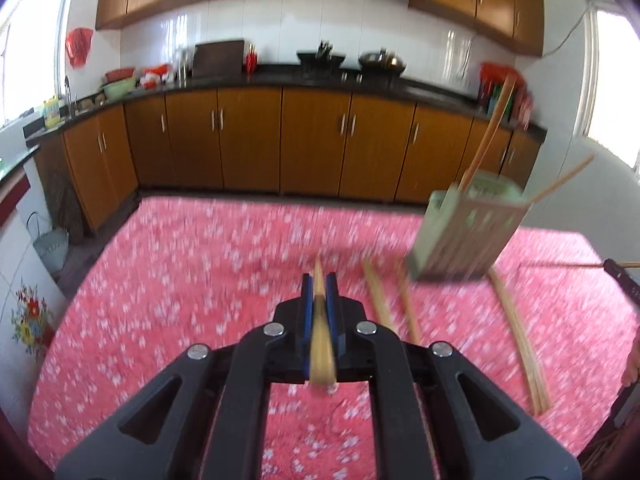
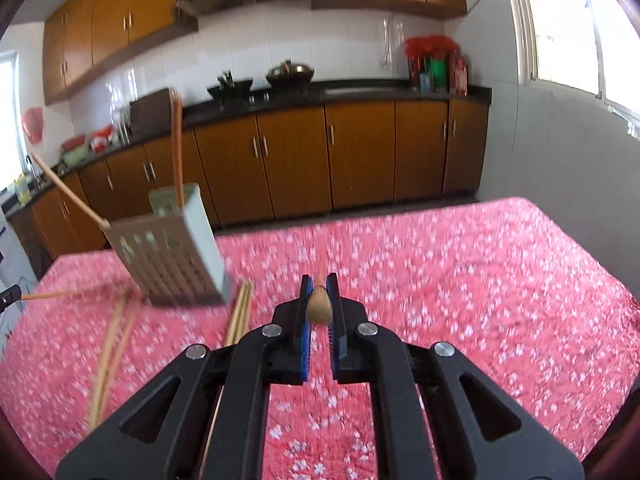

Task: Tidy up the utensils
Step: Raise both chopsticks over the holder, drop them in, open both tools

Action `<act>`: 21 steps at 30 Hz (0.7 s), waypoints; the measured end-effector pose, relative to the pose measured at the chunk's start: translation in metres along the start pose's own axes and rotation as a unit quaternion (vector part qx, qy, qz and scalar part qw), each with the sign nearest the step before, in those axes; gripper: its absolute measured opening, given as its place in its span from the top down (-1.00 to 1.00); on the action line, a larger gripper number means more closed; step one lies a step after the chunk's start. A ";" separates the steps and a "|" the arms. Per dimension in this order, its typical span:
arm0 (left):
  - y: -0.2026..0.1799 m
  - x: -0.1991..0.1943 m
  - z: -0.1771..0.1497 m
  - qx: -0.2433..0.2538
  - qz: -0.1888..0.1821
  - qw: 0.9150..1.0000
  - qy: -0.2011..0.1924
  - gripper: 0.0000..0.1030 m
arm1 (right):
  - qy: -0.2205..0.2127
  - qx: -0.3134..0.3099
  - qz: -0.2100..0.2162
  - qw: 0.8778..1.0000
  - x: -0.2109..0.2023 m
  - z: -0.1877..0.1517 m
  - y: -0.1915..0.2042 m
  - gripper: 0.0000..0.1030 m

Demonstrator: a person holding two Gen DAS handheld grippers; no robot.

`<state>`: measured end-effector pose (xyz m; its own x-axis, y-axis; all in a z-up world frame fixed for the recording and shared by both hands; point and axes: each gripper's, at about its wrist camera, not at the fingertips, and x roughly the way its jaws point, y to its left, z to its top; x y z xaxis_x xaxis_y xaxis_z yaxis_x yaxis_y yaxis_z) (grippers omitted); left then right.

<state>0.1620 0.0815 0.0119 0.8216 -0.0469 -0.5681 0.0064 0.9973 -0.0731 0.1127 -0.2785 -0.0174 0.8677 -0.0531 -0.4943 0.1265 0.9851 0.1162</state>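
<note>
A pale green slotted utensil holder (image 1: pixel 468 232) (image 2: pixel 172 248) stands on the pink floral tablecloth (image 1: pixel 200 280) (image 2: pixel 460 280). Two chopsticks (image 1: pixel 494 128) (image 2: pixel 176 148) stick up out of it. My left gripper (image 1: pixel 319 282) is shut on a wooden chopstick (image 1: pixel 322 344) that runs along its blue pads, left of the holder and above the cloth. My right gripper (image 2: pixel 319 282) is shut on another chopstick (image 2: pixel 319 306), right of the holder. Several loose chopsticks (image 1: pixel 520 340) (image 2: pixel 240 312) lie on the cloth around the holder. Both views are blurred.
Beyond the table's far edge runs a dark kitchen counter (image 1: pixel 280 80) (image 2: pixel 360 88) over brown cabinets, with pots and bottles on it. A metal bucket (image 1: pixel 50 248) sits on the floor at the left. Part of a hand (image 1: pixel 632 364) shows at the right edge.
</note>
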 end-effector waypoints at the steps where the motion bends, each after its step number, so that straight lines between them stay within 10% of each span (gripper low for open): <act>1: 0.000 -0.004 0.006 -0.001 -0.003 1.000 -0.008 0.84 | -0.005 0.000 0.002 1.000 0.000 0.004 -0.001 0.85; 21: -0.080 -0.088 0.093 0.021 -0.102 0.985 -0.139 0.85 | -0.137 0.020 0.151 0.979 -0.084 0.105 0.043 0.85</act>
<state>0.1424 0.0111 0.1435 0.9251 -0.2350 -0.2981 0.2064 0.9705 -0.1244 0.0962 -0.2494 0.1197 0.9638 0.1934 -0.1838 -0.1426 0.9556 0.2577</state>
